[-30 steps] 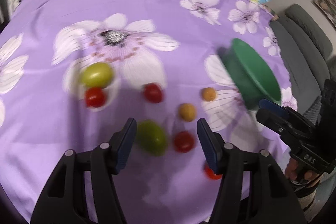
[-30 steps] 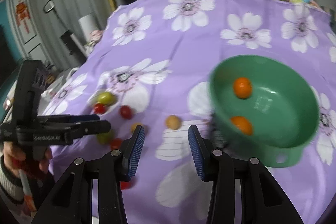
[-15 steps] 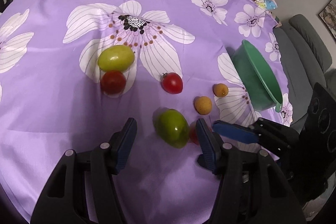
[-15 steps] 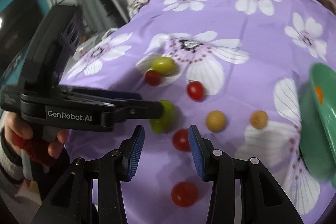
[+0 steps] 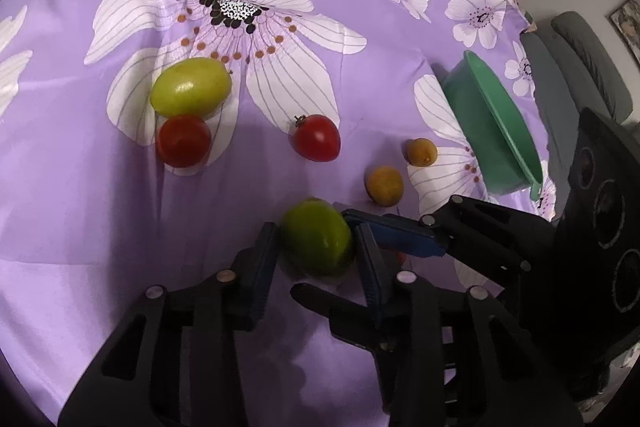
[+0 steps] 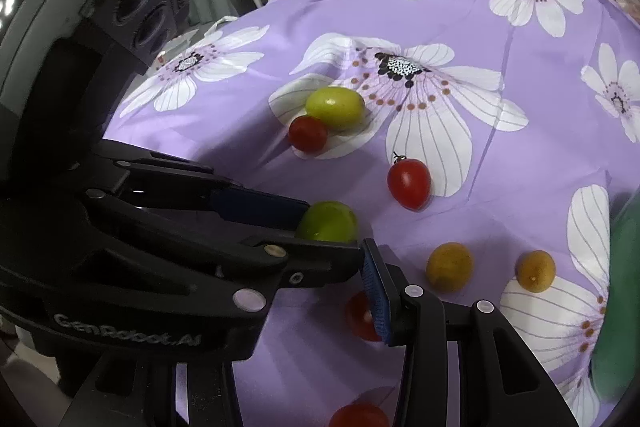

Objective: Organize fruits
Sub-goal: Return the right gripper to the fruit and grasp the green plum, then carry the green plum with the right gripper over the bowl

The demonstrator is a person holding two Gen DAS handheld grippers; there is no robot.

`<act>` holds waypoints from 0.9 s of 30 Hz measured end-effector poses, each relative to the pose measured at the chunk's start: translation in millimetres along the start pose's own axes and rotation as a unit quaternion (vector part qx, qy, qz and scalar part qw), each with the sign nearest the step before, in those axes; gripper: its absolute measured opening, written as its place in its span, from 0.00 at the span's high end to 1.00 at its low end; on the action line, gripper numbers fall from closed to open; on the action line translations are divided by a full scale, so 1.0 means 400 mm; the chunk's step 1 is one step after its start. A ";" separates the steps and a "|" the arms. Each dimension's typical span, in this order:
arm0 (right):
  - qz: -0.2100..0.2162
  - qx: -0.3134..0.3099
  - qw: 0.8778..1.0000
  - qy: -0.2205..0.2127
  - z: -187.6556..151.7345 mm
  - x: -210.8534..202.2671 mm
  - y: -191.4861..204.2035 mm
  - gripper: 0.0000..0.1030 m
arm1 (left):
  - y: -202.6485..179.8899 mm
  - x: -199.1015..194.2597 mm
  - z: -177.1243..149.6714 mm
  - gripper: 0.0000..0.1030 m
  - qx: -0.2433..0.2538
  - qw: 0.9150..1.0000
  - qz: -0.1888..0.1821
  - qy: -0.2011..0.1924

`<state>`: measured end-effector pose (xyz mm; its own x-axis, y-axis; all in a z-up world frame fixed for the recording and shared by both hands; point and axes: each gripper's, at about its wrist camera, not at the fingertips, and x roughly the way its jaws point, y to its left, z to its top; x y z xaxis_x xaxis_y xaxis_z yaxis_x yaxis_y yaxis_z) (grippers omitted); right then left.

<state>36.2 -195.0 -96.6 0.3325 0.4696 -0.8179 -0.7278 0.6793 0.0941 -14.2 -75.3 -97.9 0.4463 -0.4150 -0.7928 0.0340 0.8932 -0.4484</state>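
Our left gripper pinches the green fruit beside the green bowl; our right gripper's finger spacing we cannot tell.

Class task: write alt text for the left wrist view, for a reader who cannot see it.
The left gripper closes around an oval green fruit on a purple flowered tablecloth. The right gripper reaches in beside it; red tomatoes, small yellow fruits and a green plastic bowl lie beyond.

Green fruit at 6 o'clock between blue pads, red tomatoes centre, yellow fruits, green bowl tilted at 3 o'clock
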 end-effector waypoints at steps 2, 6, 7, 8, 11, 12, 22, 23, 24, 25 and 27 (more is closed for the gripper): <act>0.003 -0.001 1.000 0.004 0.002 0.005 -0.003 0.57 | -0.002 -0.001 -0.002 0.63 0.002 1.000 0.000 -0.001; 0.006 0.000 1.000 0.001 0.000 0.007 -0.006 0.60 | 0.000 -0.004 -0.005 0.63 0.004 1.000 0.000 -0.008; 0.007 0.002 1.000 -0.001 -0.002 0.006 -0.007 0.61 | 0.003 -0.005 -0.004 0.64 0.002 1.000 -0.003 -0.008; 0.007 0.002 1.000 -0.003 -0.003 0.004 -0.008 0.62 | 0.005 -0.008 -0.004 0.64 -0.001 1.000 -0.006 -0.010; 0.005 0.002 1.000 -0.017 -0.004 -0.008 -0.012 0.64 | -0.003 -0.023 -0.003 0.64 0.004 1.000 -0.008 -0.019; 0.004 0.002 1.000 -0.023 -0.005 -0.014 -0.010 0.64 | -0.009 -0.026 -0.003 0.64 0.008 1.000 -0.006 -0.022; -0.015 0.009 0.998 -0.061 -0.015 -0.080 -0.007 0.64 | -0.075 -0.055 -0.002 0.64 0.038 0.998 -0.008 -0.041; -0.018 0.011 0.998 -0.064 -0.019 -0.090 -0.007 0.64 | -0.082 -0.055 -0.001 0.64 0.041 0.998 -0.009 -0.041; -0.021 0.013 0.997 -0.068 -0.021 -0.098 -0.009 0.64 | -0.091 -0.055 0.000 0.64 0.045 0.998 -0.009 -0.042; -0.023 0.015 0.997 -0.071 -0.024 -0.105 -0.011 0.64 | -0.099 -0.055 0.001 0.64 0.049 0.998 -0.009 -0.043; -0.027 0.018 0.996 -0.077 -0.027 -0.117 -0.018 0.64 | -0.118 -0.055 0.005 0.64 0.058 0.997 -0.009 -0.044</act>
<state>19.3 -227.9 -65.0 0.4612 0.5114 -0.7251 -0.6854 0.7243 0.0748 -23.7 -108.1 -58.3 0.5220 -0.4182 -0.7434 0.1432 0.9022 -0.4069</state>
